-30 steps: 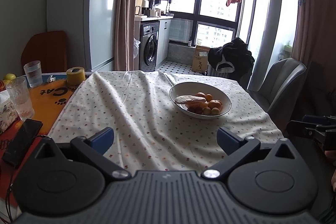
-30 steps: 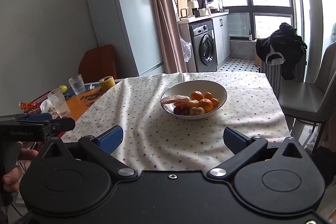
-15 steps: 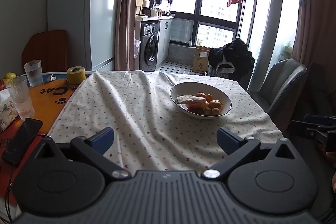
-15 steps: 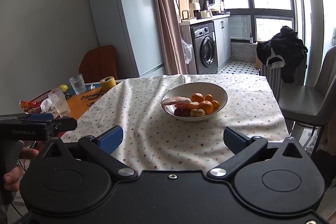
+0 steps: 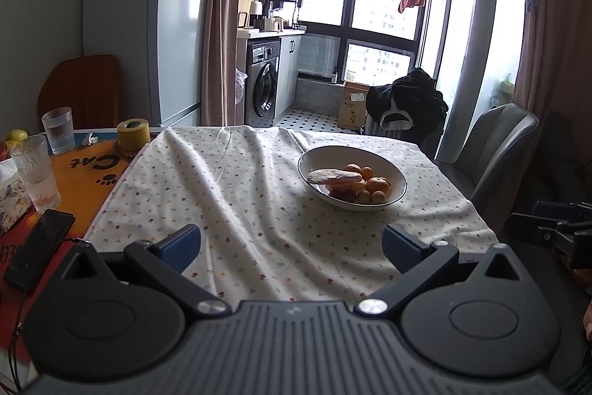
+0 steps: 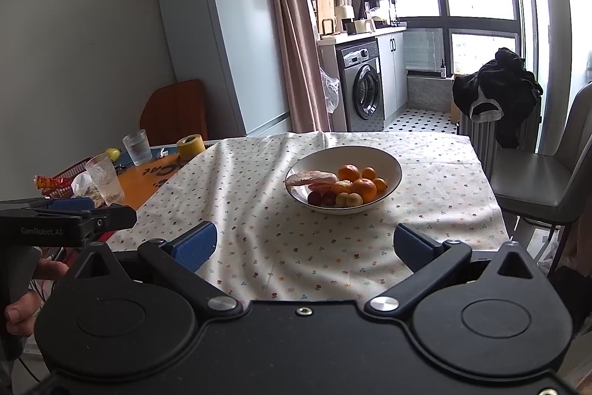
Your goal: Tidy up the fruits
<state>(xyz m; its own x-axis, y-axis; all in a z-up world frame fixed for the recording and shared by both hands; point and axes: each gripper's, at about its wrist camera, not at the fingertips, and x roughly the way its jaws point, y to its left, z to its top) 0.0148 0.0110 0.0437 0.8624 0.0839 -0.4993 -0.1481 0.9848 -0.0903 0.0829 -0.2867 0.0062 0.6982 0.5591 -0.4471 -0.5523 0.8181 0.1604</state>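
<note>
Bowl: the white bowl (image 6: 343,181) stands on the flowered tablecloth (image 6: 259,210), which I take as my landmark; both my tools hang at the near edge of that cloth, well short of the bowl.
Fruit: oranges (image 6: 363,189), two dark red round fruits (image 6: 321,198), small pale yellow ones (image 6: 348,199) and a pale flat piece (image 6: 311,178) resting across the pile all lie inside the bowl. No fruit shows loose on the cloth.
Left gripper (image 5: 291,243): jaws wide apart, nothing between them, held over the near edge of the cloth.
Right gripper (image 6: 306,245): jaws likewise spread wide and empty, pointing toward the bowl.
Stage: fruit heaped in one bowl fits either a gathering that is done or a sorting out of the bowl yet to come; I cannot tell which.
Doing it well: whichever it is, I judge round fruit wants a gentle squeeze across its middle, coming in from above the rim, since the oranges may roll and the flat piece on top could slide off.
Writing: my left tool's body reads "GenRobot.AI" (image 6: 41,231) in the right view.
More writing: "Cat" with a paw print on the orange mat (image 5: 85,169), left of the cloth; it reads upside down from here.
Other labels: the yellow tape roll (image 5: 133,134) and the snack wrapper (image 6: 48,181) are too small to read.
</note>
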